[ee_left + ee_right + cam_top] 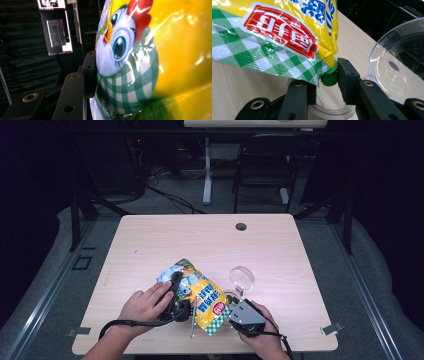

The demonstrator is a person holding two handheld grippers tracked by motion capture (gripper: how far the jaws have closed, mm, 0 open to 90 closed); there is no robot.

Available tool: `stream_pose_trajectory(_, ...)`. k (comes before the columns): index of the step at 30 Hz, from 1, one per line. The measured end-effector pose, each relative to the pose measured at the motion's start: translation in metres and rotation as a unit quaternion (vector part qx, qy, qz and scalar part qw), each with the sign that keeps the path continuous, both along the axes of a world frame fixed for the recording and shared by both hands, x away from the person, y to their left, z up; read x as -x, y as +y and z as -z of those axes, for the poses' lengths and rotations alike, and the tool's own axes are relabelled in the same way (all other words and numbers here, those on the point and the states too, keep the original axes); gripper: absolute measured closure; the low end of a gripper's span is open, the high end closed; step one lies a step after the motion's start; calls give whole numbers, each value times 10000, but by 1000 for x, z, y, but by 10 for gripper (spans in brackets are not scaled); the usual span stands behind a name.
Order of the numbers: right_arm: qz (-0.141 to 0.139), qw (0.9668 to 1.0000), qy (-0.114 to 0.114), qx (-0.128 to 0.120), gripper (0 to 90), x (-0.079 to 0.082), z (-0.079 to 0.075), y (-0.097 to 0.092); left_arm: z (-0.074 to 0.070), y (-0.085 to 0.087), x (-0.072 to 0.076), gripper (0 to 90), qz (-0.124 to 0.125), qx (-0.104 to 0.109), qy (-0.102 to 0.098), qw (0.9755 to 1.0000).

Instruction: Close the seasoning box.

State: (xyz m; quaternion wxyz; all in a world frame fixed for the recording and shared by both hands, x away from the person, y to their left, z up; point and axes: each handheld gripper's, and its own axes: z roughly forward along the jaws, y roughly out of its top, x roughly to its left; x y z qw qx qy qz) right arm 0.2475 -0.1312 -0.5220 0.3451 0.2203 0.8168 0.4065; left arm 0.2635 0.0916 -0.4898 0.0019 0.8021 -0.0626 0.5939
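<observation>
My left gripper [175, 285] clamps the pouch [202, 295]; my right gripper [327, 82] brackets its green cap [329, 78], contact unclear. Cap on; clear bowl [397, 67] beside it unfilled.

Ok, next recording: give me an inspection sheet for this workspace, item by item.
Surface: pale wooden table, round cable hole near its far edge.
Job's things: glossy yellow snack pouch with green-checked base, green ribbed spout at its corner; clear round plastic dish beside it.
Clutter: thin metal rod at the near edge.
Grippers: left gripper against the pouch's printed side; right gripper astride the spout, one pad touching it.
Cables: black cable trailing from the left gripper.
Surroundings: dark folding chair, second table's leg, lit monitor.
</observation>
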Motion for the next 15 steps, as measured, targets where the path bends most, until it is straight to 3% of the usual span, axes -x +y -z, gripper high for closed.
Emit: stream_pose_trajectory(15, 0, 10000, 43, -5, 704, -1, 1, 2, -1, 0, 0, 622, 15, -170, -10, 9999)
